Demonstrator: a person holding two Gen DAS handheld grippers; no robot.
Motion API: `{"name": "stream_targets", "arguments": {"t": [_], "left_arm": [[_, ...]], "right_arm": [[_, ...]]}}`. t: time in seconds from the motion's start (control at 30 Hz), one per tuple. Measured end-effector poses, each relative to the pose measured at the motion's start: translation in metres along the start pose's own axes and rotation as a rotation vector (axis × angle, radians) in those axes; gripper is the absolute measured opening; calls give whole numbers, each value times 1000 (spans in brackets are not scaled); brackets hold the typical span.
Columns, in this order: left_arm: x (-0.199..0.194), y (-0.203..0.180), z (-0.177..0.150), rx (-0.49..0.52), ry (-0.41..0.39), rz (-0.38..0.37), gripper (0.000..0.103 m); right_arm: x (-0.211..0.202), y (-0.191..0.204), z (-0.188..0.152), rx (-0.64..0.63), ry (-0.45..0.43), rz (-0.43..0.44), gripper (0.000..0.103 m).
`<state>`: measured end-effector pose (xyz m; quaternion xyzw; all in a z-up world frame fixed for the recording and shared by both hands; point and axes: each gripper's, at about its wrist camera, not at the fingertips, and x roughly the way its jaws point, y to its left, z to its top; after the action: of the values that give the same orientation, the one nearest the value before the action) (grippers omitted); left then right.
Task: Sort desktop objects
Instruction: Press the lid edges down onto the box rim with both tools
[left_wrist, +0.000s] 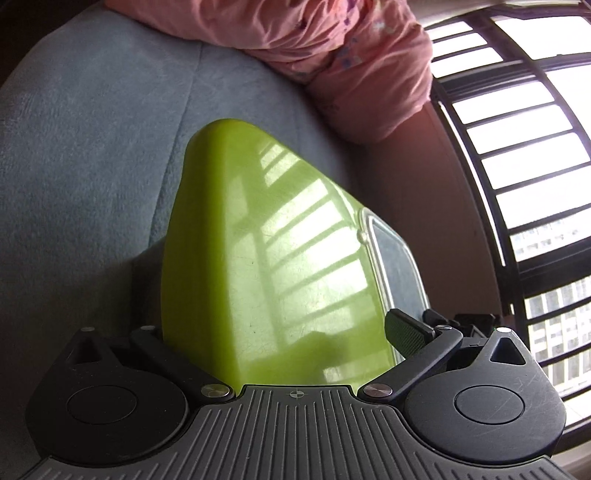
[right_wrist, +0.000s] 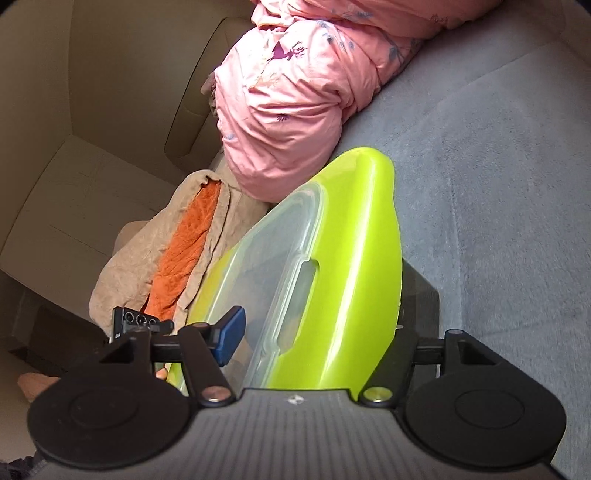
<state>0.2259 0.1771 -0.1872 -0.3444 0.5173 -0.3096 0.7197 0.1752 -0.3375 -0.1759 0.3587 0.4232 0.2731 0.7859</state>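
Observation:
A lime-green plastic box (left_wrist: 258, 251) with a clear lid (left_wrist: 395, 258) fills the left wrist view, held on edge above a grey-blue couch cushion (left_wrist: 92, 147). My left gripper (left_wrist: 280, 332) is shut on the box's end; its right finger (left_wrist: 406, 332) presses the lid side and the left finger is hidden behind the box. In the right wrist view the same green box (right_wrist: 354, 258) and its clear lid (right_wrist: 266, 266) sit between the jaws. My right gripper (right_wrist: 317, 332) is shut on it, the blue-padded finger (right_wrist: 231, 336) against the lid.
A pink quilt (right_wrist: 288, 110) lies bunched at the cushion's far end, also in the left wrist view (left_wrist: 332, 48). A beige and orange cloth (right_wrist: 177, 251) lies beside the box. A barred window (left_wrist: 524, 166) is at right. A beige wall (right_wrist: 92, 110) is at left.

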Motion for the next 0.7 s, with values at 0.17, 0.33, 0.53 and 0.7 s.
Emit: {"name": "stream_targets", "arguments": {"t": [0.17,0.33,0.53,0.7], "left_arm": [[-7,13,-9,-60,60,-59,102],[-20,40,-24,-155,75,-160,103],[-36,40,-17,-164,2,-100,103],[-36,11,-20,-39,-50,175,102]], "right_arm": [[8,-14,-7,86,72,-18,67],[17,-29,-28,172,211,-52,85],[10,-24,-27,156,225,-100,88],[-11,1,-22,-30,119,-220,76]]}}
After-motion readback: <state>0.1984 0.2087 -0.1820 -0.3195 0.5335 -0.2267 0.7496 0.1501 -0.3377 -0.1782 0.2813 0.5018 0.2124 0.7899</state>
